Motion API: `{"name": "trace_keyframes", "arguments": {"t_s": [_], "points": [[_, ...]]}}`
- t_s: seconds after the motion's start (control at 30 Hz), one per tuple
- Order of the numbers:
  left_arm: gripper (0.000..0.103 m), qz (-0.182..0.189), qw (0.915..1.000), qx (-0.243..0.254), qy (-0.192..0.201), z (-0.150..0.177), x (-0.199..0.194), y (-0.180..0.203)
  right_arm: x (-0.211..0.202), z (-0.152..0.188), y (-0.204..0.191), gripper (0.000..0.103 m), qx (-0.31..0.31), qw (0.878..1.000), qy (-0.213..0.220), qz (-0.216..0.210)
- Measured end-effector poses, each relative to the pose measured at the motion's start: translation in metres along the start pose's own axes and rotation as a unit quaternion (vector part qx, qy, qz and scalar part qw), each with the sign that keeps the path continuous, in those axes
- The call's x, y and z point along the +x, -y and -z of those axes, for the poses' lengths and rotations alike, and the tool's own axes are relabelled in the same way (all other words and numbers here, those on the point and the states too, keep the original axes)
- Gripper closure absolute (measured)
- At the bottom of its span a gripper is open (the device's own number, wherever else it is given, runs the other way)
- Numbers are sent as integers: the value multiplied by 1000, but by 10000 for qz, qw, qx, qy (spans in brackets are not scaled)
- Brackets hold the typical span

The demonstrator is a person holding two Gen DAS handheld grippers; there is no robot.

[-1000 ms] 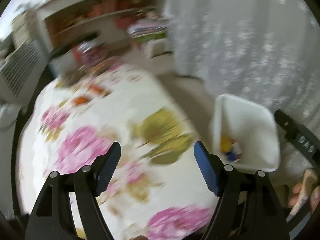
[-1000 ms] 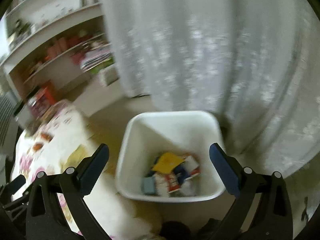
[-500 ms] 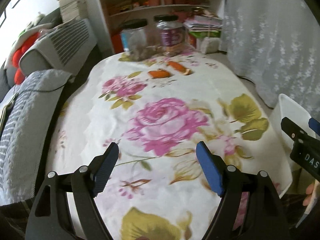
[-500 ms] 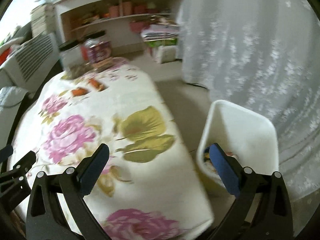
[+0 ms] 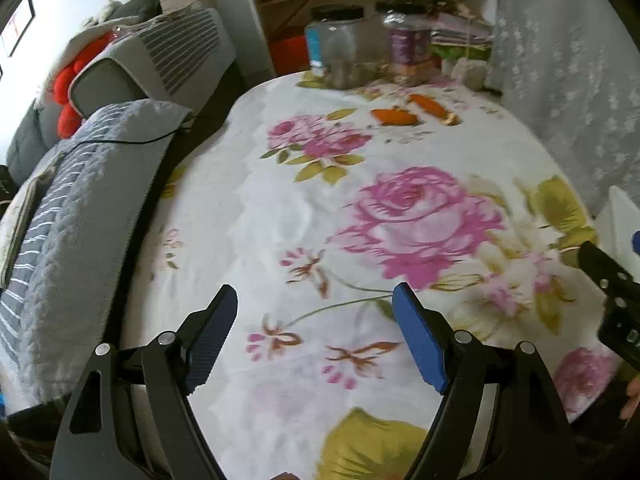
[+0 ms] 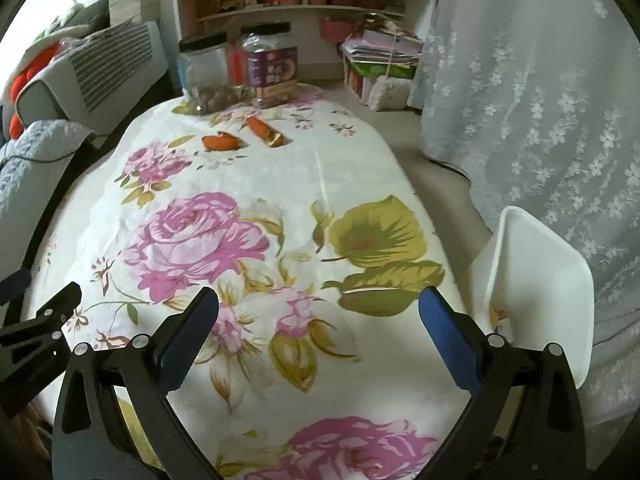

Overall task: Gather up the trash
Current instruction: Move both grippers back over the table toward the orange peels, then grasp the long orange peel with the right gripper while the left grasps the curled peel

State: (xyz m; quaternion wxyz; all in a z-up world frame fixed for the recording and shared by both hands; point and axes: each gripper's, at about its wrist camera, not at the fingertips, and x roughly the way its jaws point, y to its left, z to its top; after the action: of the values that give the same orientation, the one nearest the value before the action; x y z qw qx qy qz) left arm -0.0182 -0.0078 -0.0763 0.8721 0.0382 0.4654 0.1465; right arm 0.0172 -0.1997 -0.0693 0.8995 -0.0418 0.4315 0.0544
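Two orange wrappers lie at the far end of the floral tablecloth: one (image 6: 221,142) to the left, one (image 6: 265,131) to the right; they also show in the left wrist view (image 5: 394,117) (image 5: 433,107). A white trash bin (image 6: 540,280) stands on the floor to the right of the table, with its rim at the left wrist view's right edge (image 5: 618,216). My left gripper (image 5: 314,332) is open and empty above the near part of the table. My right gripper (image 6: 318,334) is open and empty above the table's near right part.
Two clear jars (image 6: 202,68) (image 6: 272,64) stand at the table's far end, with a heap of nuts in front. A grey sofa with a striped blanket (image 5: 80,184) runs along the left. A lace curtain (image 6: 540,100) hangs on the right. Shelves stand behind.
Both grippers have swung left, away from the bin, and now face the table. The bin's inside with the trash has left the right wrist view. Both stay open.
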Motion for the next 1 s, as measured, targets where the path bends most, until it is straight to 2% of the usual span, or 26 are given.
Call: {"name": "trace_keyframes", "arguments": {"t_s": [0.23, 0.43, 0.53, 0.73, 0.87, 1.0], "points": [[25, -133, 9989, -279, -362, 0, 20, -23, 10, -3, -19, 7, -172, 9997, -150, -100], [25, -141, 9986, -301, -420, -6, 26, -28, 15, -7, -31, 7, -251, 9993, -188, -181], [25, -149, 9986, -286, -414, -21, 28, -31, 18, -15, -29, 7, -137, 9994, -218, -218], [25, -10, 9972, -302, -678, -64, 54, -32, 24, -46, -22, 7, 80, 9993, -254, -244], [25, 70, 9972, -60, -739, -92, 76, -20, 26, -73, -21, 7, 83, 9992, -246, -306], [25, 385, 9948, 332, -877, -117, 102, 1, 41, -97, -19, 7, 25, 9987, -384, -324]]}}
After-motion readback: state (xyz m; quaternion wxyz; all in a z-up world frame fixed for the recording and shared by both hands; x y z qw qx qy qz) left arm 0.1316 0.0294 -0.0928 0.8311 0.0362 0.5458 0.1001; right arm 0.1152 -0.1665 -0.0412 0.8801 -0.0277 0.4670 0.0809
